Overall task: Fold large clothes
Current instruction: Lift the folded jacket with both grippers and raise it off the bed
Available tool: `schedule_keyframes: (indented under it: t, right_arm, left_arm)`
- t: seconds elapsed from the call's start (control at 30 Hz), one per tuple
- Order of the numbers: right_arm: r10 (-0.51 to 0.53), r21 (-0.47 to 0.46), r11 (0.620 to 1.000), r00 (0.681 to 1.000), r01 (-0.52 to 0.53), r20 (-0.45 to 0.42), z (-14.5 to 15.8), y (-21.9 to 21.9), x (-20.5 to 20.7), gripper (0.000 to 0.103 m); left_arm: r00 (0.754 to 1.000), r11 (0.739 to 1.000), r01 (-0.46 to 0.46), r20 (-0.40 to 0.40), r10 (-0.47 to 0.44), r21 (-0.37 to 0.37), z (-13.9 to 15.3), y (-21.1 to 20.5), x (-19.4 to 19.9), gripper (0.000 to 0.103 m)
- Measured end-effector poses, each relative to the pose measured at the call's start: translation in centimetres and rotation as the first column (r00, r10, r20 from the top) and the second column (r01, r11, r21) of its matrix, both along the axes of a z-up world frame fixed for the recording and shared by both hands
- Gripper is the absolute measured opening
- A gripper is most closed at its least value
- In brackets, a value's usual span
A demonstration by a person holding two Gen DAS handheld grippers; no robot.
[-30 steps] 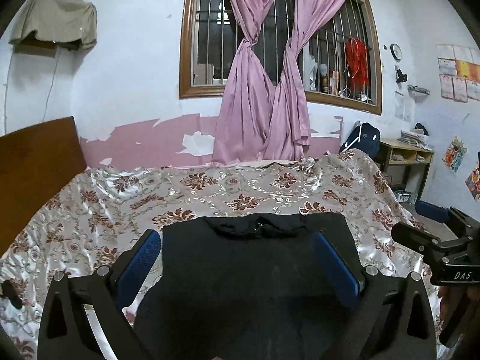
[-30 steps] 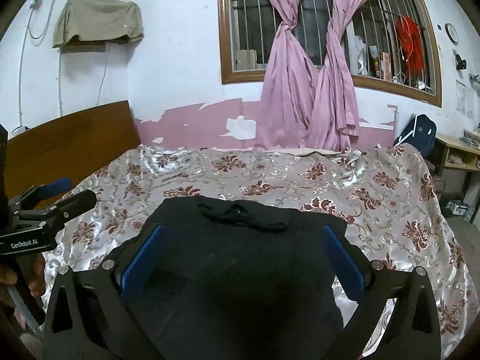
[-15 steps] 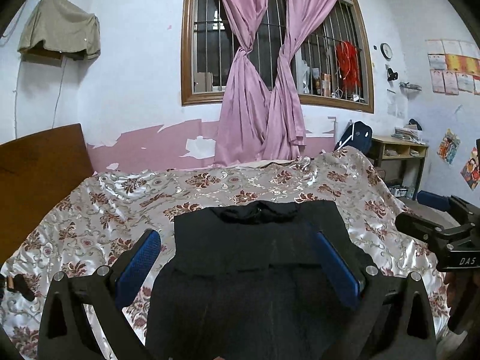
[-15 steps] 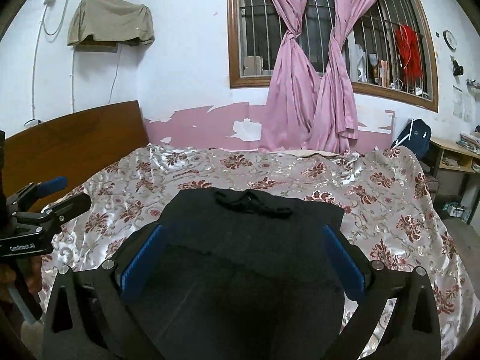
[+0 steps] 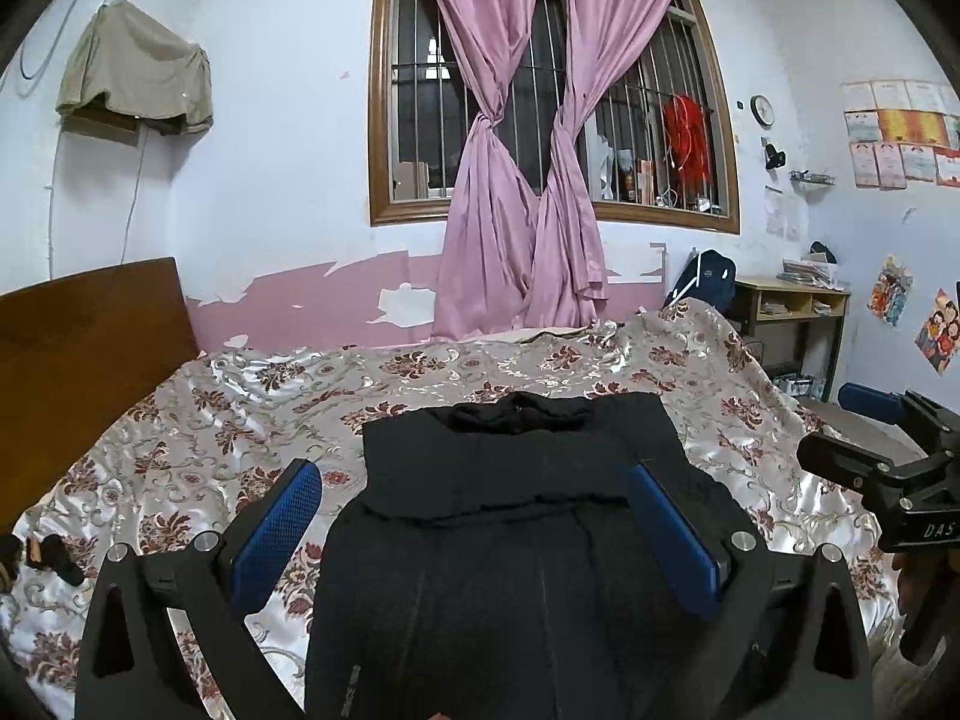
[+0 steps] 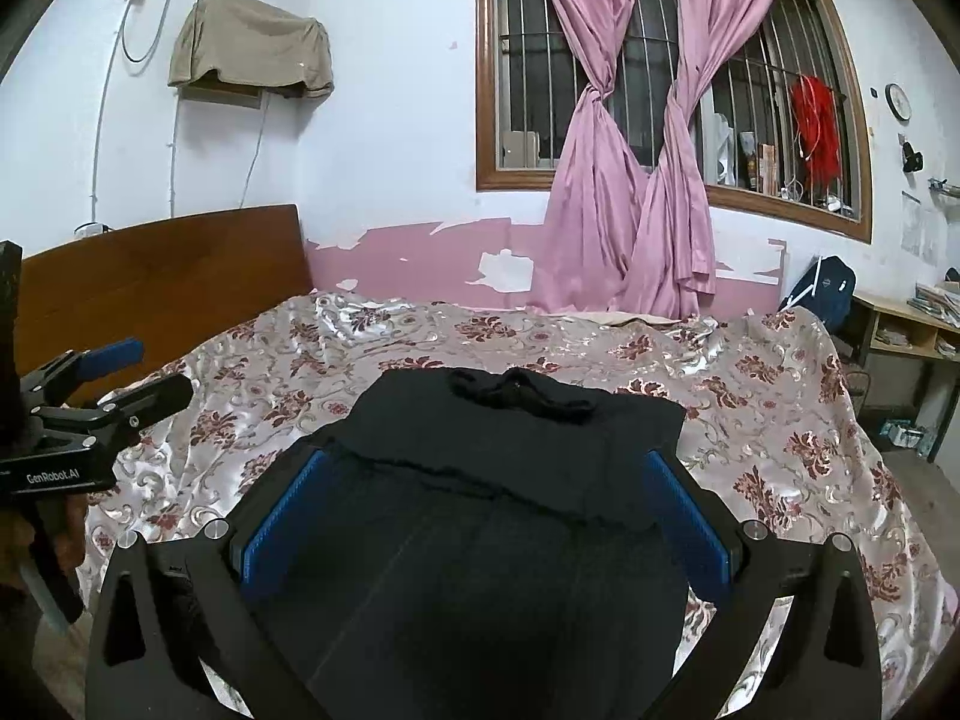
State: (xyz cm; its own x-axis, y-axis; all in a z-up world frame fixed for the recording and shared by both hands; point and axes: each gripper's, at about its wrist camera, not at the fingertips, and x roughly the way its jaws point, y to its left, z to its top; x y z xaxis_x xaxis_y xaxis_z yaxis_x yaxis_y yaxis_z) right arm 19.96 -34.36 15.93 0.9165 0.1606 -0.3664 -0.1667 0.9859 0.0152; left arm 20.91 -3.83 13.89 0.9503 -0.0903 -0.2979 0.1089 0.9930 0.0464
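A large black garment (image 5: 516,528) lies flat on the floral bedspread (image 5: 228,420), its collar at the far end and a folded layer across its upper half. It also shows in the right wrist view (image 6: 480,528). My left gripper (image 5: 474,516) is open and empty, held above the garment's near part. My right gripper (image 6: 486,498) is open and empty too, above the same garment. Each gripper shows at the edge of the other's view: the right one (image 5: 888,468) and the left one (image 6: 90,396).
A wooden headboard (image 6: 156,276) stands at the left of the bed. A window with pink curtains (image 5: 528,210) is behind it. A desk (image 5: 792,312) and a blue bag (image 5: 708,282) are at the right. Small dark items (image 5: 48,552) lie at the bed's left edge.
Both grippers have pulled back and risen from the garment, so more of the bed and room shows. The garment lies as it did. Both stay open.
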Motion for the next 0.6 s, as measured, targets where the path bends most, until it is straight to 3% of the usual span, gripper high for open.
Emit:
schedule_keyframes:
  t: [0.6]
  right_arm:
    - [0.014, -0.02, 1.0, 1.0, -0.014, -0.005, -3.9, 1.4, -5.1, 0.101]
  left_arm:
    - [0.999, 0.999, -0.008, -0.04, 0.01, 0.046, -5.5, 1.2, -4.4, 0.103]
